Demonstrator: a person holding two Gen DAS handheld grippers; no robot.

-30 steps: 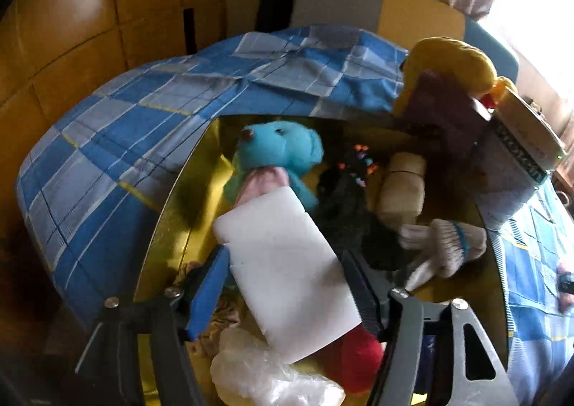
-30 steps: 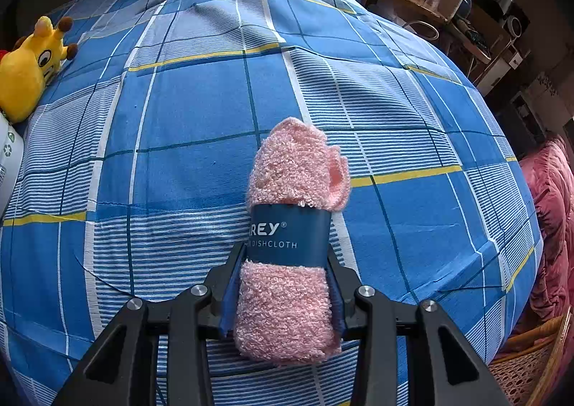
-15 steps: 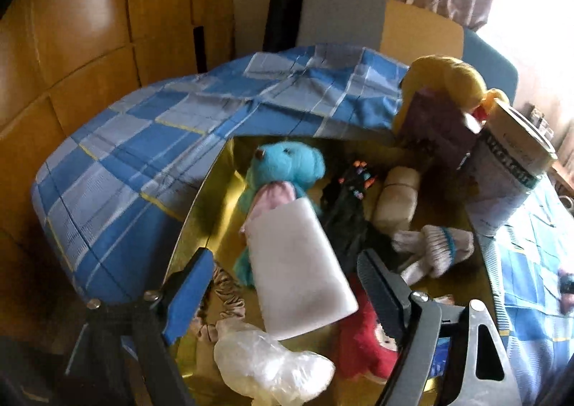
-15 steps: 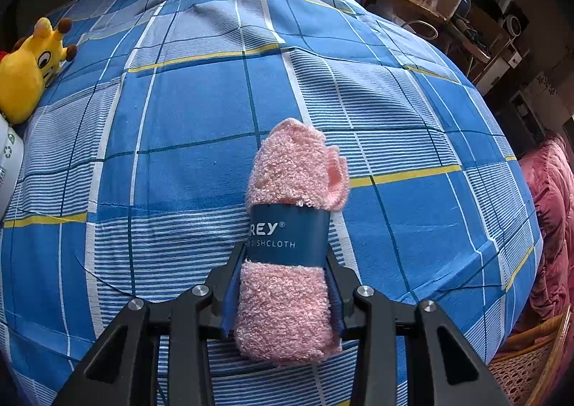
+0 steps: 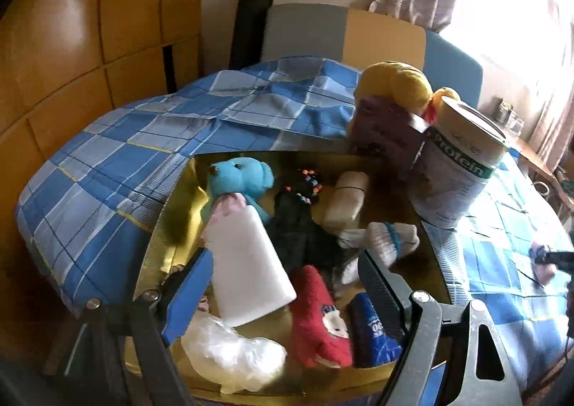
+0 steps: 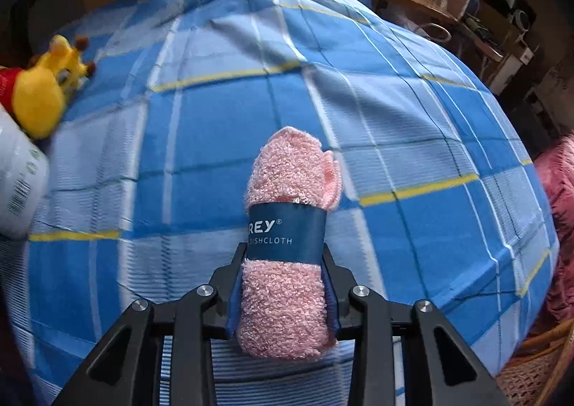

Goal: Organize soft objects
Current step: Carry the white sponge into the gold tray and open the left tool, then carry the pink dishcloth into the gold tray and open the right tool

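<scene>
A gold box point(image 5: 168, 226) on the bed holds several soft things: a blue teddy point(image 5: 240, 176), a white foam block point(image 5: 247, 262), a black glove point(image 5: 301, 226), a beige roll point(image 5: 348, 201), a white sock point(image 5: 391, 237) and a red sock point(image 5: 319, 320). My left gripper point(image 5: 283, 287) hangs open above the box's near end, its fingers either side of the foam block and apart from it. My right gripper point(image 6: 286, 259) has a rolled pink dishcloth point(image 6: 290, 169) with a blue paper band between its jaws. The jaws are closing and the pads press into the roll.
A protein can point(image 5: 462, 162), a purple box point(image 5: 384, 129) and a yellow plush point(image 6: 46, 90) stand at the box's far right corner. The blue checked bedspread point(image 6: 215, 101) stretches ahead. A wicker basket point(image 6: 531, 370) and a pink blanket point(image 6: 559, 190) lie off the bed's right edge.
My left gripper let go of the white foam block, opened wide and drew back and up from the box. The right gripper kept the dishcloth and tilted a little.
</scene>
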